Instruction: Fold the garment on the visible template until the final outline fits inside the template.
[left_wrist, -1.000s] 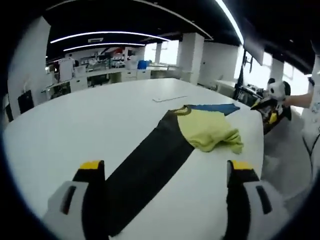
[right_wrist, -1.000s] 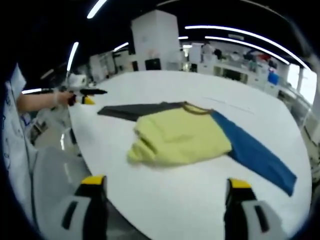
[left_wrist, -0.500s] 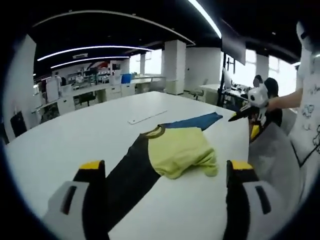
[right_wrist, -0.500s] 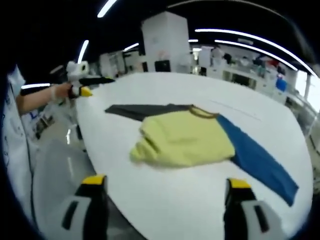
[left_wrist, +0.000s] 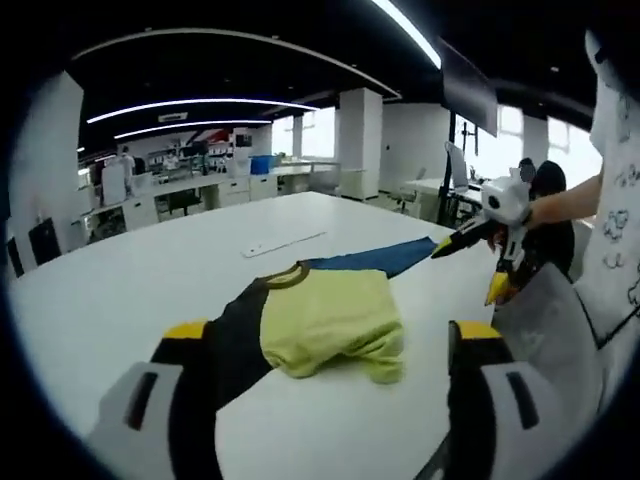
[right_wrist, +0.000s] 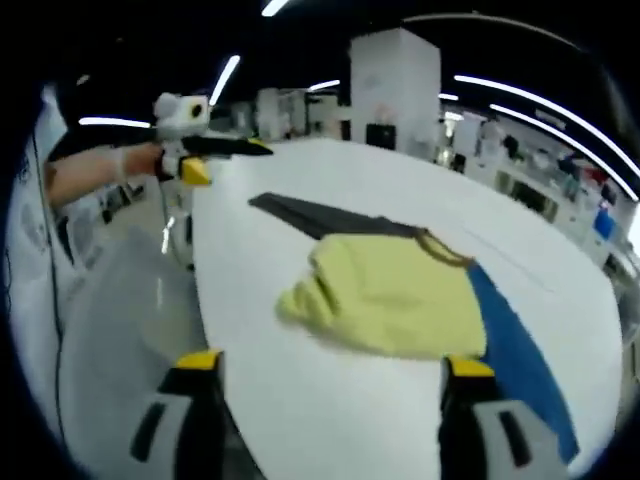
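Note:
A garment lies crumpled on the white table (left_wrist: 110, 290). It has a yellow body (left_wrist: 325, 320), a black sleeve (left_wrist: 232, 345) and a blue sleeve (left_wrist: 375, 257), with a brown collar. My left gripper (left_wrist: 330, 335) is open above the near table, and the black sleeve end sits by its left jaw. In the right gripper view the yellow body (right_wrist: 400, 295) lies ahead of my open right gripper (right_wrist: 333, 365), with the black sleeve (right_wrist: 320, 215) and blue sleeve (right_wrist: 515, 350) spread to either side. Each view catches the other gripper: the right gripper (left_wrist: 468, 262) and the left gripper (right_wrist: 228, 160).
A thin pale strip (left_wrist: 285, 243) lies on the table beyond the collar. The table edge (right_wrist: 205, 290) curves beside grey floor (right_wrist: 110, 330). A person's arm (right_wrist: 95, 170) and white shirt (left_wrist: 620, 200) are at the sides. Desks and pillars stand far behind.
Both views have shifted with the hands: the left gripper view now sits closer to the garment, and the right gripper view has swung along the table edge. The garment itself lies as before.

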